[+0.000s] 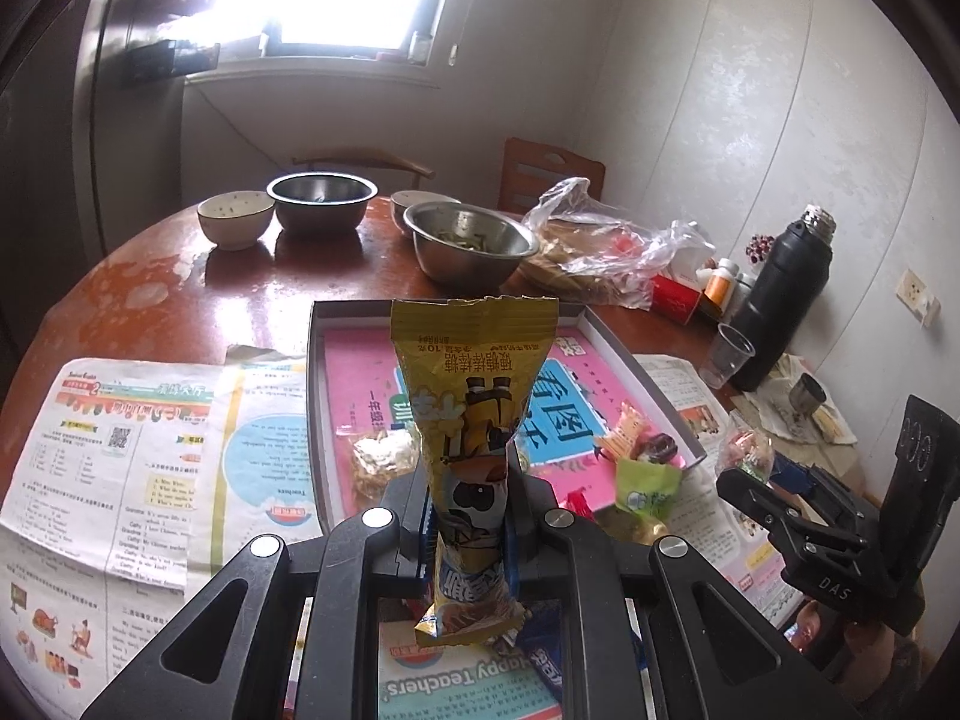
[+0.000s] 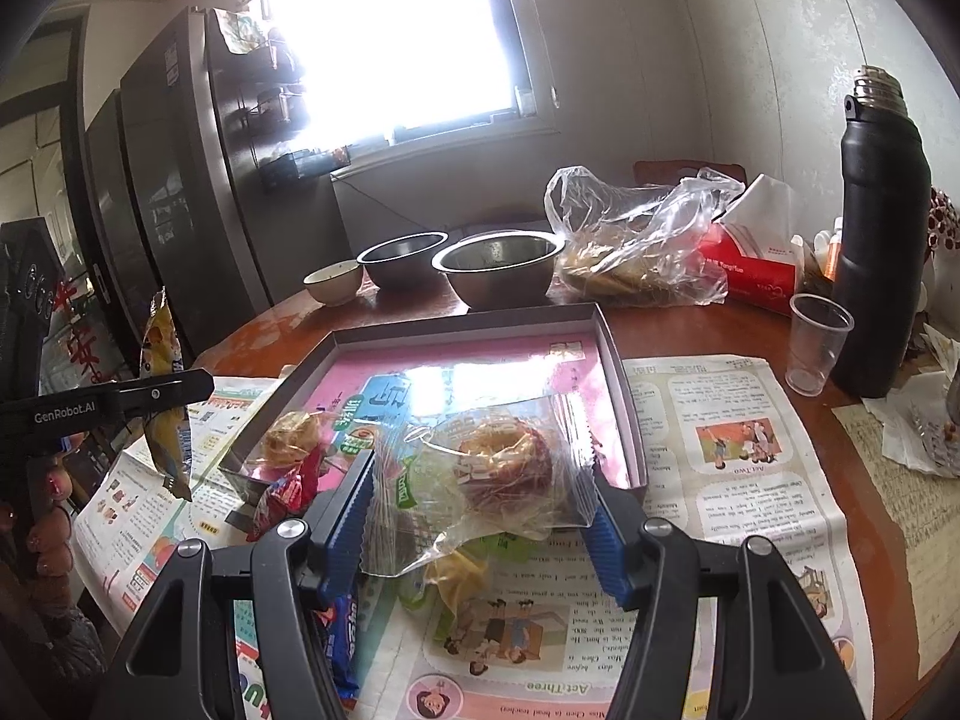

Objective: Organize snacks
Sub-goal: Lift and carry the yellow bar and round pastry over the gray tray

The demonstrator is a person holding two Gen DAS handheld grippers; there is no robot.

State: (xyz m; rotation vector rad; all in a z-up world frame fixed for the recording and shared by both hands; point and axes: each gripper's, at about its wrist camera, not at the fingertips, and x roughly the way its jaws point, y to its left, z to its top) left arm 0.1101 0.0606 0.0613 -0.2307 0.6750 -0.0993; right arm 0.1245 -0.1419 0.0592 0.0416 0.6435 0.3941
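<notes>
My left gripper (image 1: 474,498) is shut on a tall yellow snack packet (image 1: 474,372), which stands upright in front of the grey tray (image 1: 312,360). The same packet (image 2: 162,408) hangs at the left edge of the right wrist view. The tray holds a pink book, a clear-wrapped golden snack (image 1: 384,456) and small colourful sweets (image 1: 636,450). A green packet (image 1: 648,492) lies by the tray's near corner. My right gripper (image 2: 480,474) is shut on a clear bag with a round pastry (image 2: 504,468), its blue pads (image 2: 354,498) pressing both sides, above the tray's near edge (image 2: 624,396).
Newspapers (image 2: 708,420) cover the round wooden table. Two steel bowls (image 2: 498,264) and small ceramic bowls (image 1: 234,219) stand behind the tray. A plastic bag of food (image 2: 636,246), a red tissue box (image 2: 750,264), a plastic cup (image 2: 816,342) and a black flask (image 2: 882,228) sit at the right.
</notes>
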